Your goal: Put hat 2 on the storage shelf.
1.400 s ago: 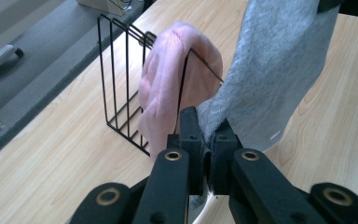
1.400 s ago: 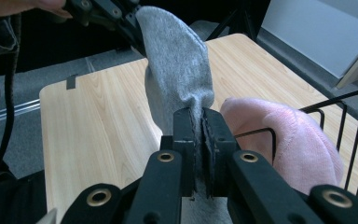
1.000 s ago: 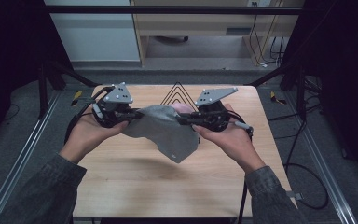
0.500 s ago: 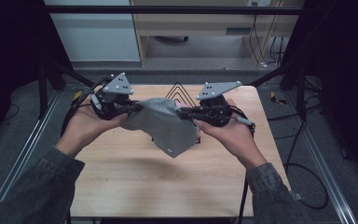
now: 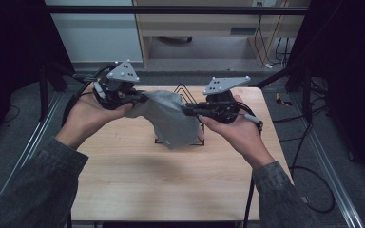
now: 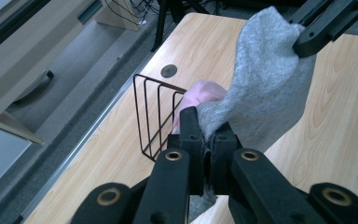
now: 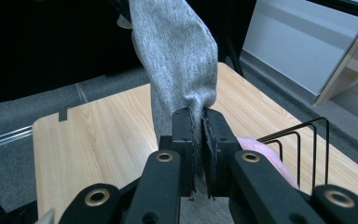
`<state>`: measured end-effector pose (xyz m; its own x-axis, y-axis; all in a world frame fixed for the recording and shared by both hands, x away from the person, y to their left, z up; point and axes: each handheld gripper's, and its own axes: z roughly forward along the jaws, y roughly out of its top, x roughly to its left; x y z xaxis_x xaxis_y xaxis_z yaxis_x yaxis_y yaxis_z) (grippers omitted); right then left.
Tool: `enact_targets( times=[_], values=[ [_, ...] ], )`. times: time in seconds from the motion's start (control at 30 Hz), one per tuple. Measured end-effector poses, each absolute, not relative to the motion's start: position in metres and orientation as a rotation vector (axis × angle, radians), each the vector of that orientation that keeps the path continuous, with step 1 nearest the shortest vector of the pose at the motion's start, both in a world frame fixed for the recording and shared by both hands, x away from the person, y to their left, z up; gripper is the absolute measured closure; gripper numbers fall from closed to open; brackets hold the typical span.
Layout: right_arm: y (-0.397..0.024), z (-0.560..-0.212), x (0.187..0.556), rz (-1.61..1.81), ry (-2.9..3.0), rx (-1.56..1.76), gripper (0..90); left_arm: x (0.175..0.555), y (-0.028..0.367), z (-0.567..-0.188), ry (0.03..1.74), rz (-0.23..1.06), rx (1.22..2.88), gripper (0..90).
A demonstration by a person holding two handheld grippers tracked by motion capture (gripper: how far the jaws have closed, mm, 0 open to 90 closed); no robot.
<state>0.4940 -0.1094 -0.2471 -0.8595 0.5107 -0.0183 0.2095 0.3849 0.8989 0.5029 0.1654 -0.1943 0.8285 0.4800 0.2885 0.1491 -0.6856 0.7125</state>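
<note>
Light wooden desk [image 5: 171,185]; grey floor [image 5: 9,137] around it; pale cabinet [image 5: 95,35] beyond far edge; dim surroundings.

cloth [image 5: 168,118] above rack [image 5: 180,137], rack on table [image 5: 138,185]

My matt black plastic claws pinch a fuzzy grey knit sock [image 5: 168,121] above the smooth pale wood table [image 5: 171,185] and thin black wire rack [image 6: 156,114].

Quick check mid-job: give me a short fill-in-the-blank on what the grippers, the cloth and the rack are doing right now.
1. Both grippers, left and right, are shut on the ____ cloth.
2. The cloth hangs over a black ____ rack.
3. In the rack lies a ____ cloth.
4. The rack stands on a ____ table.

Missing words: grey; wire; pink; wooden
</note>
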Motion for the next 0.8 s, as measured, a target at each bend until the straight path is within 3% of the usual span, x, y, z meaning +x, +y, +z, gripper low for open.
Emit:
enact_targets(
  times=[0.23, 0.5, 0.8],
  values=[
    [-0.11, -0.246, 0.499, 1.469, 2.342, 0.644, 84.7, 0.507, 0.158, -0.18, 0.442, 0.626, 2.294, 87.2],
    [-0.12, -0.218, 0.505, 1.481, 2.264, 0.657, 85.0, 0.513, 0.156, -0.162, 0.441, 0.638, 2.252, 87.1],
    [-0.135, -0.2, 0.513, 1.487, 2.192, 0.693, 85.3, 0.518, 0.149, -0.167, 0.436, 0.625, 2.261, 87.0]
  ],
)
